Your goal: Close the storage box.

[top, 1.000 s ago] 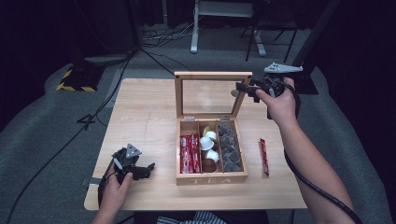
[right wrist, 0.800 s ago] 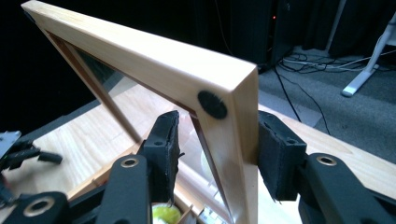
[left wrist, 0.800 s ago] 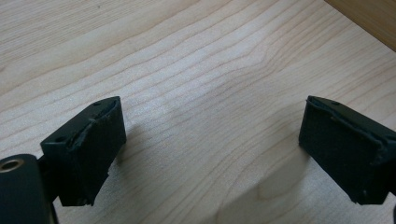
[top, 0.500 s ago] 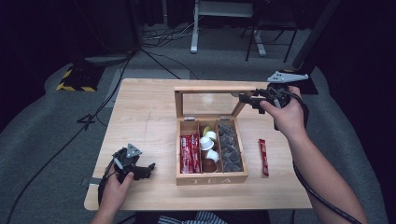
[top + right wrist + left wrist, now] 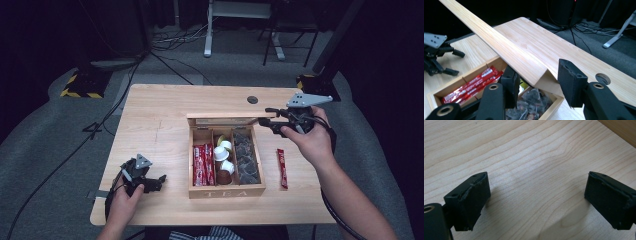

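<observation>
The bench (image 5: 160, 125) carries a wooden tea box (image 5: 226, 190) near the middle of its front edge. Its glass-paned lid (image 5: 506, 50) hangs half lowered, long axis along the box's back edge. The right gripper (image 5: 536, 75) straddles the lid's free corner, fingers (image 5: 571, 80) half open, whether pressing I cannot tell. The left gripper (image 5: 536, 202), fingers wide and empty, rests near the front-left corner, farther off.

Your left tongs (image 5: 536, 202) stand wide apart with nothing between their black jaws, low over the pale wooden worktop (image 5: 529, 157); a darker wooden edge (image 5: 621, 130) crosses the upper right corner.
</observation>
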